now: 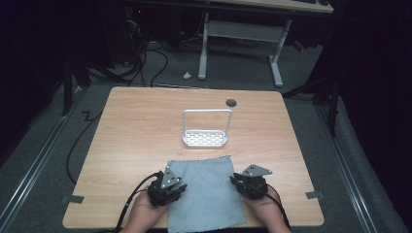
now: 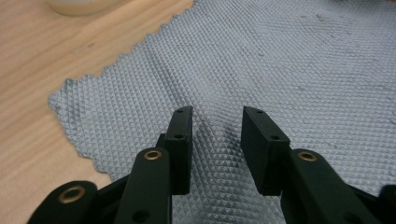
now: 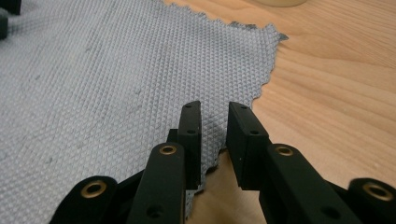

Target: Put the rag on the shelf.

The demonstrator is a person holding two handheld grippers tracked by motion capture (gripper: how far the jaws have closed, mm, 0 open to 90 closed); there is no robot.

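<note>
High view: grey cloth lies flat on the near-centre of the wooden table, its near edge running to the table's near edge, zigzag-cut borders. Left gripper sits at the cloth's left edge, held by the left hand; right gripper sits at the cloth's right edge, held by the right hand. Left gripper view: jaws parted with a clear gap, poised over the cloth, a slight raised fold of fabric between them; can't tell if the pads touch it. Right gripper view: jaws parted but narrower, straddling the cloth's right edge, bare table on the far side of that edge; nothing clamped that I can see. Farther out, just beyond the cloth's far edge, a small white rack with a perforated base and an upright loop handle stands mid-table. A dark round grommet hole sits near the far edge. Black cable trails from the left gripper off the near side.
</note>
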